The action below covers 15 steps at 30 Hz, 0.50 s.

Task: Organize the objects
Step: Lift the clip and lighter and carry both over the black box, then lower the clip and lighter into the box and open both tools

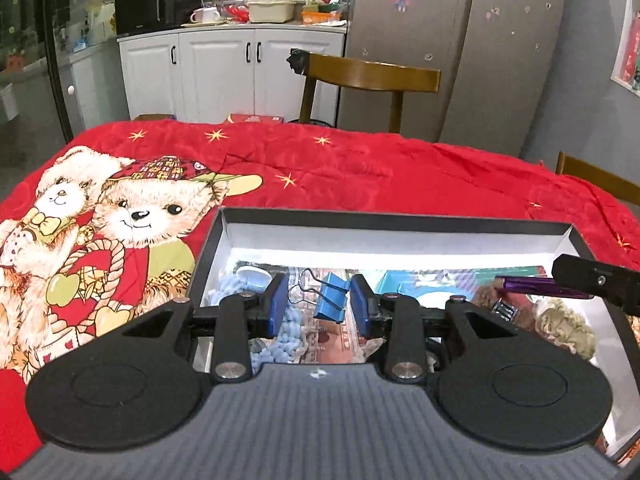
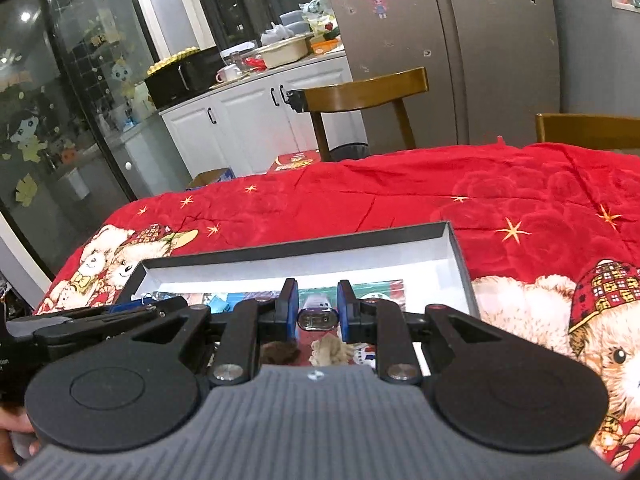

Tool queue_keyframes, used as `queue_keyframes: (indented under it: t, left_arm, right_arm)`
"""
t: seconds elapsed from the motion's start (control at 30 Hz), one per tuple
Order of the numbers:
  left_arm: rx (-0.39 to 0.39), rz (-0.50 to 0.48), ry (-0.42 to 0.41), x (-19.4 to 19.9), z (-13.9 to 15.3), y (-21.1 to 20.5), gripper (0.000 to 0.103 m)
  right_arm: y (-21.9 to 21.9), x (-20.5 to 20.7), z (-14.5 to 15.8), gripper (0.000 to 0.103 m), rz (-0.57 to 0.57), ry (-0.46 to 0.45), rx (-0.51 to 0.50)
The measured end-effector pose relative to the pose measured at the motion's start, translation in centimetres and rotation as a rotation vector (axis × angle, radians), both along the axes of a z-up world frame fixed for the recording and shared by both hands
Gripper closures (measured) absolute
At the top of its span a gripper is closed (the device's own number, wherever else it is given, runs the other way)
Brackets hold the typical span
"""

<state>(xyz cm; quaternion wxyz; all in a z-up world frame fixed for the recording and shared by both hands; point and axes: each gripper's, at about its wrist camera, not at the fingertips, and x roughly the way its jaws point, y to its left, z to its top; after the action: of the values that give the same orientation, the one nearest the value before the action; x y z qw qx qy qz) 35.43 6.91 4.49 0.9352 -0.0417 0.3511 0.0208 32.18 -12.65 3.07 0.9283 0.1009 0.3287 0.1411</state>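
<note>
Two tools are over the same shallow box (image 1: 400, 222), which sits on the tabletop covered with a red bear-print cloth (image 1: 320, 168). We hold a blue binder clip (image 1: 330, 295) in the left tool (image 1: 320, 304); the clip hangs between the blue pads, which stand partly closed, and its wire handles point up and to the left. We cannot tell how firmly the pads press it, but the clip is in the air above the box floor, so we judge that it is gripped. The right tool (image 2: 318, 310) is closed on a purple lighter (image 2: 318, 316), whose long axis runs forward along the fingers; in the left view its end (image 1: 524, 284) sticks out toward the middle of the box.

Both things are already above the open box, not beside it. The box floor below shows a blue knitted piece (image 1: 236, 292) on the left and some brown curly things (image 1: 560, 316) on the right. We think the next move depends on what is straight below: the clip hangs over the left-middle part, the lighter over the right part, and each hand is nearer to its own side. Probably only a short way down and an opening of the pads is left.
</note>
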Motion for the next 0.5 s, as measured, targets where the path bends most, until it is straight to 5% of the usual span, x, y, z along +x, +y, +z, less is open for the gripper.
queue_keyframes:
  t: [0.5]
  left_arm:
    - [0.087, 0.006, -0.005, -0.2, -0.7, -1.2, 0.063]
  right_arm:
    - [1.0, 0.1, -1.6, 0.080, 0.008, -0.009, -0.054]
